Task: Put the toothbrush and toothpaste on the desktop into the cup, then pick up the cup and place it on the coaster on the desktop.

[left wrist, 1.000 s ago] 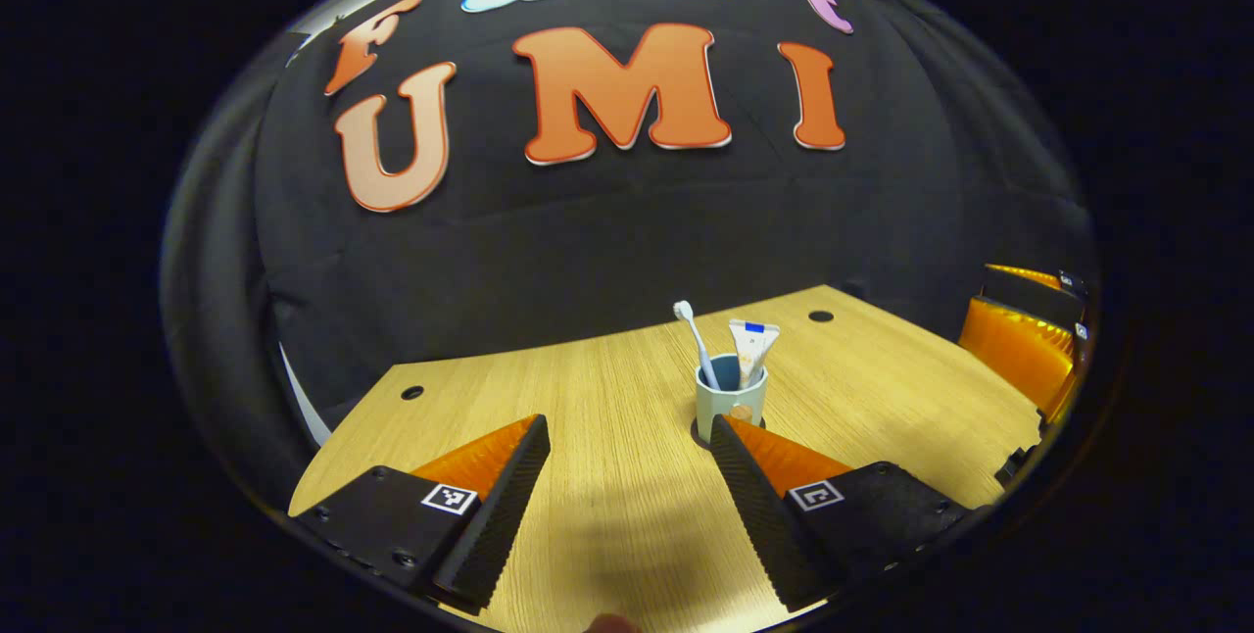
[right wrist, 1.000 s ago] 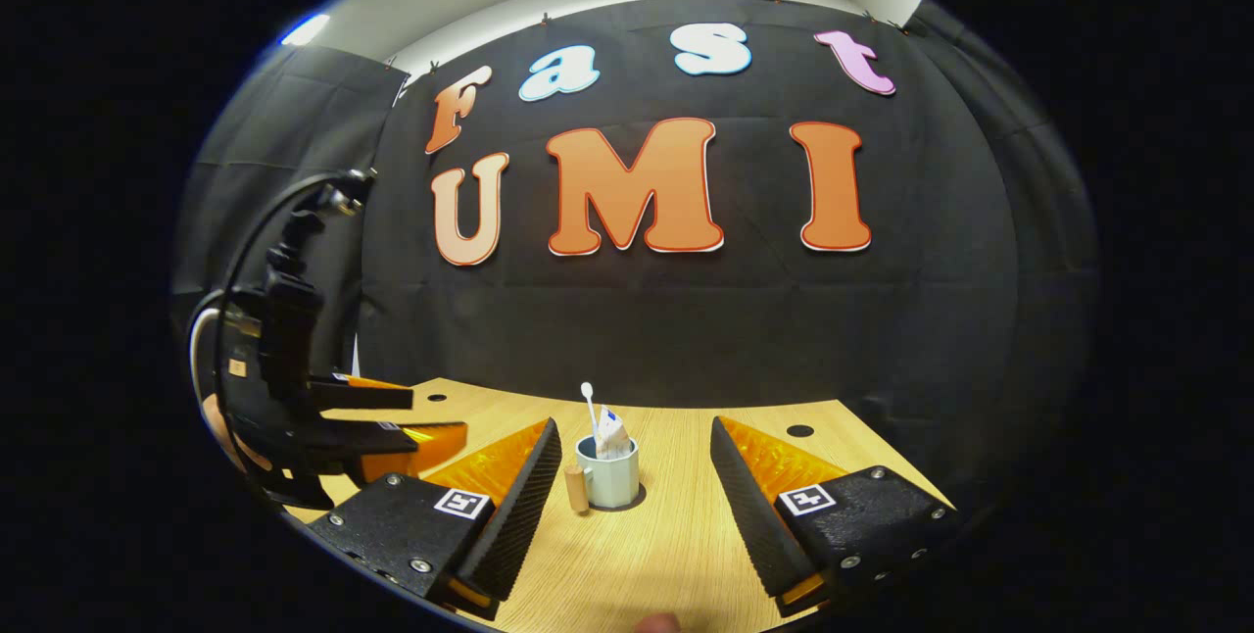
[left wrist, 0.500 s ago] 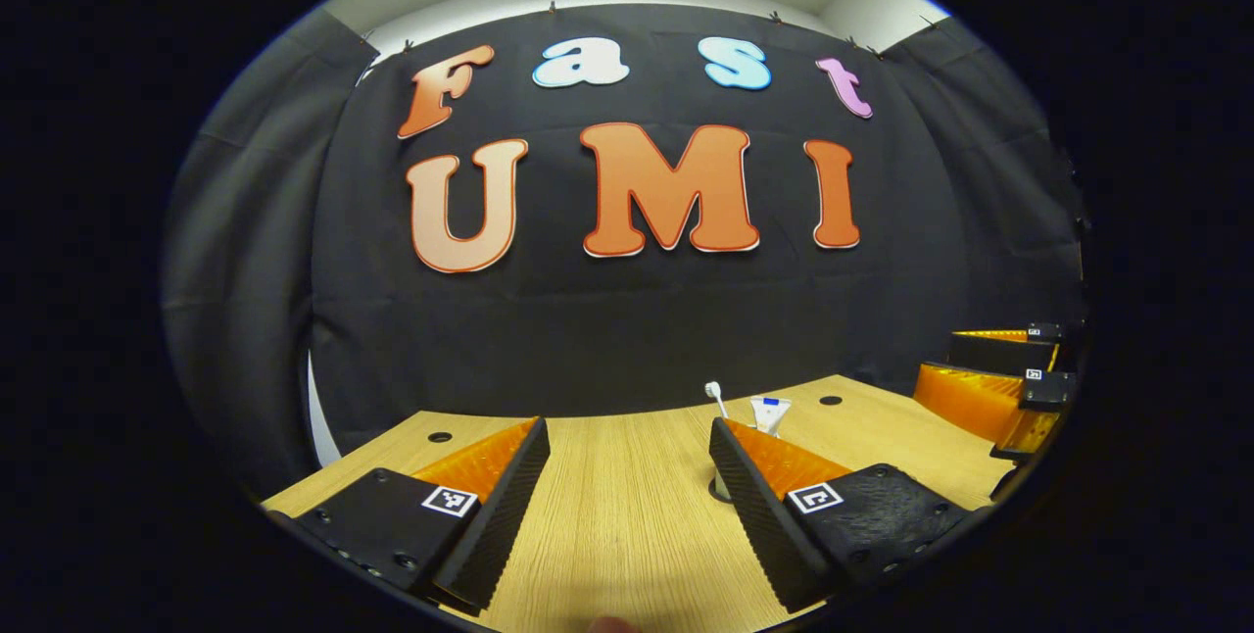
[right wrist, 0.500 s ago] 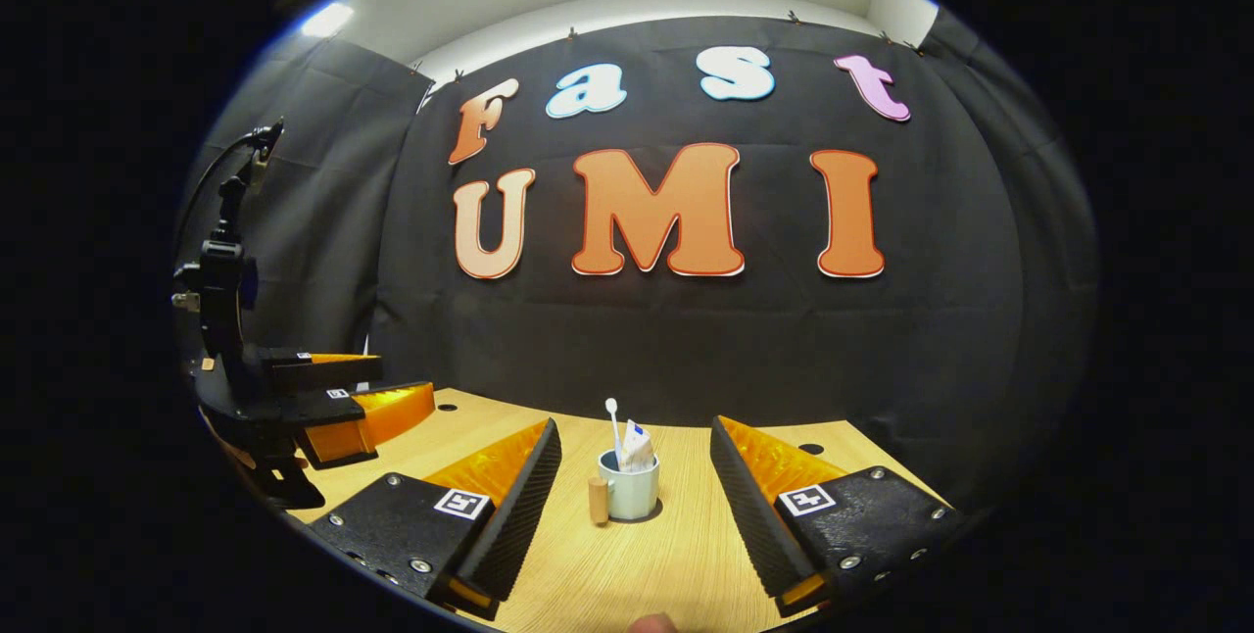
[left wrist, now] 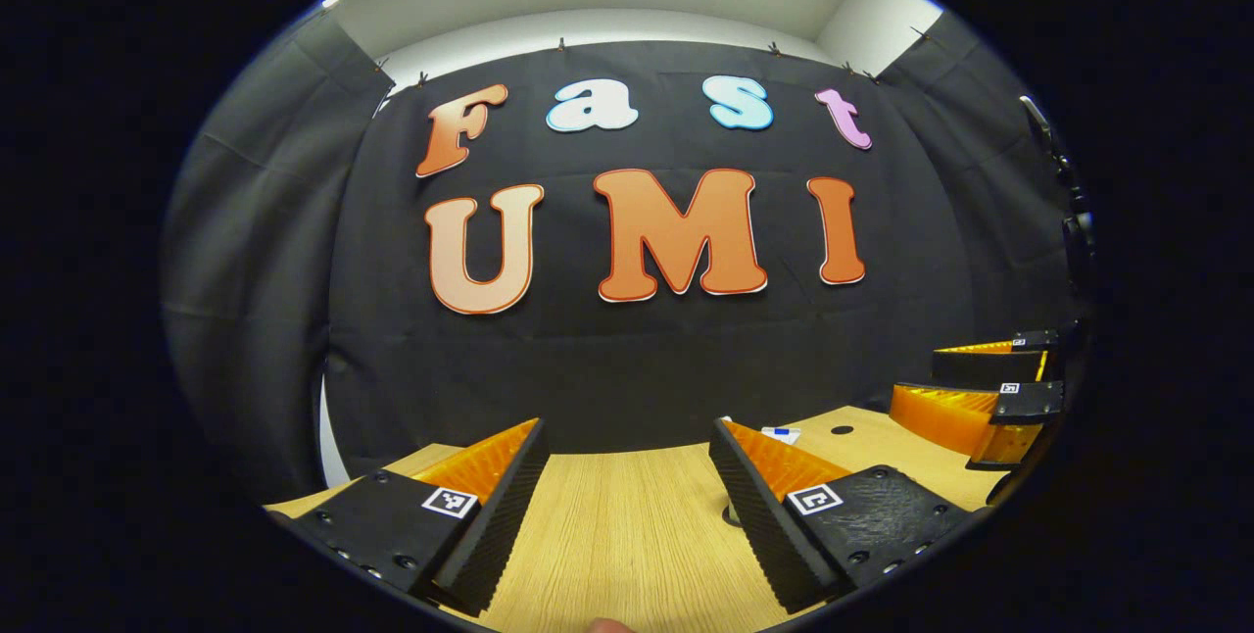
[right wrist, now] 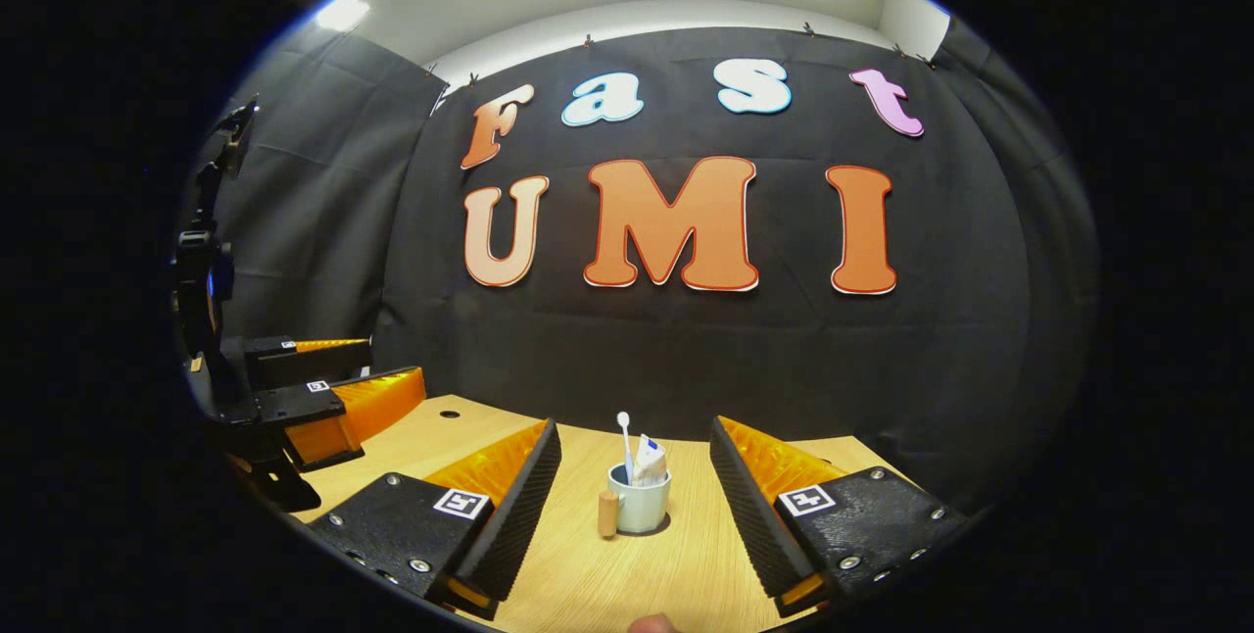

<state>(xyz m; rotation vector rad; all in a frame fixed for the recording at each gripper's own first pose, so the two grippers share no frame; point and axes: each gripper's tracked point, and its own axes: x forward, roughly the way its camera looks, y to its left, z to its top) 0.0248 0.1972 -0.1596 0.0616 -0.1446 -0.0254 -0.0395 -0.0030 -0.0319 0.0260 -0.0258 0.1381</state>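
Cup (right wrist: 640,510): on the coaster (right wrist: 654,527), mid surface (right wrist: 588,584).
Toothbrush (right wrist: 625,445): in cup, left of toothpaste (right wrist: 650,462).
Left gripper (right wrist: 377,386): far left of cup.

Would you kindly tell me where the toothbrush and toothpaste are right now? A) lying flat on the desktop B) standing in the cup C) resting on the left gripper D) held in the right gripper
B: in the right gripper view the toothbrush and toothpaste stand upright in the cup, beyond the right gripper, whose fingers are spread apart.
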